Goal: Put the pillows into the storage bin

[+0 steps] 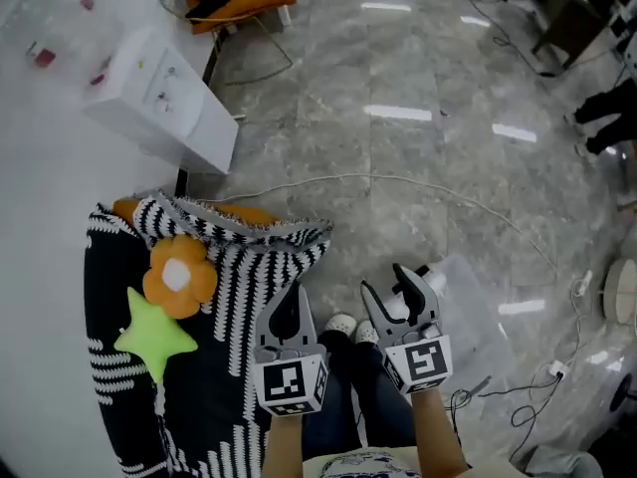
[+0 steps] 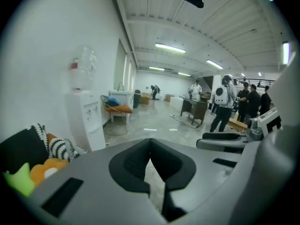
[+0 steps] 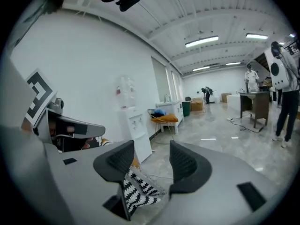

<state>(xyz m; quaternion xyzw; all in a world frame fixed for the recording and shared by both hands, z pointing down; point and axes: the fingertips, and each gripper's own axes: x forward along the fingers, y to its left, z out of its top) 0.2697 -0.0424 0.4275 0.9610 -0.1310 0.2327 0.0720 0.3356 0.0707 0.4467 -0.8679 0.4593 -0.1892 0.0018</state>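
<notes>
Grey-veined floor was glossy polished stone. The striped pillow was woven cloth with a fringed edge; flower and star on it looked soft plush. The water dispenser was smooth white plastic. The right gripper was matt grey plastic, pads ribbed black.

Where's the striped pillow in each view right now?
Head view: striped pillow at lower left.
Left gripper view: left edge, low.
Right gripper view: bottom centre.
Shared landmark: white water dispenser, just beyond the pillow.
</notes>
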